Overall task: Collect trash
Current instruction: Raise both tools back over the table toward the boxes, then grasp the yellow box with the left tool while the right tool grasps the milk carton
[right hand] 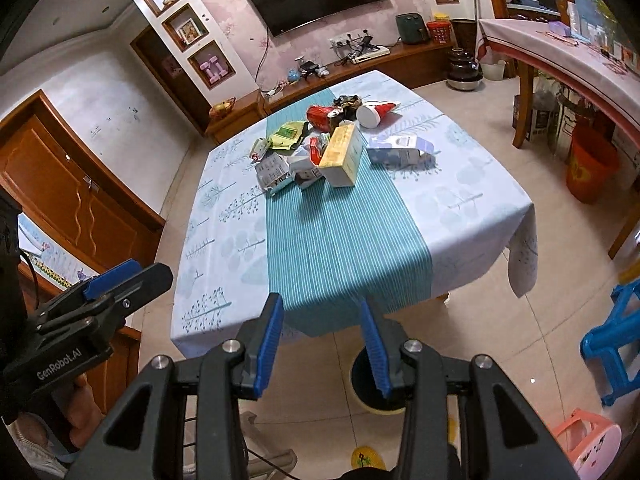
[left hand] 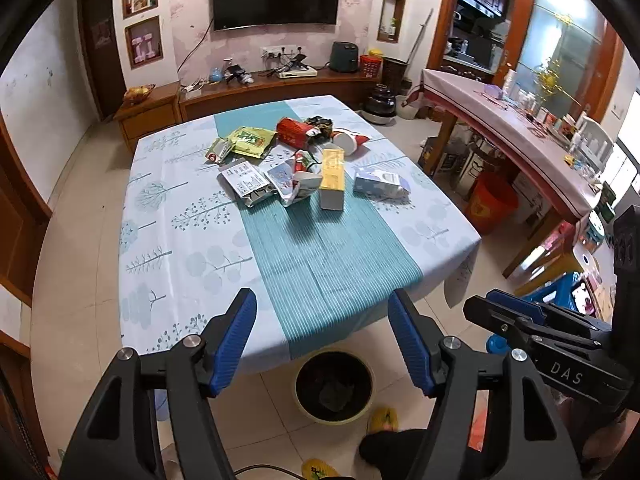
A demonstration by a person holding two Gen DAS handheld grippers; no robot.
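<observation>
The left claw [left hand: 322, 340] hangs above the near edge of the square bench [left hand: 168, 208], which is draped in a pale tree-printed cloth with a teal striped runner; its blue-padded jaws stand wide apart with nothing between them. The right claw [right hand: 322, 344] hangs over the same edge, jaws parted less widely and also empty. The trash lies heaped toward the far edge of the bench: a yellow-and-white cardboard box [left hand: 333, 178] on the runner, a crushed red paper cup [left hand: 292, 130] behind it, a green-yellow foil packet [left hand: 250, 140] to its left, and a blue-white crumpled carton [left hand: 380, 186] nearer the right edge. A round dark-lined waste bin [left hand: 334, 390] stands on the tiled floor just below the near edge.
</observation>
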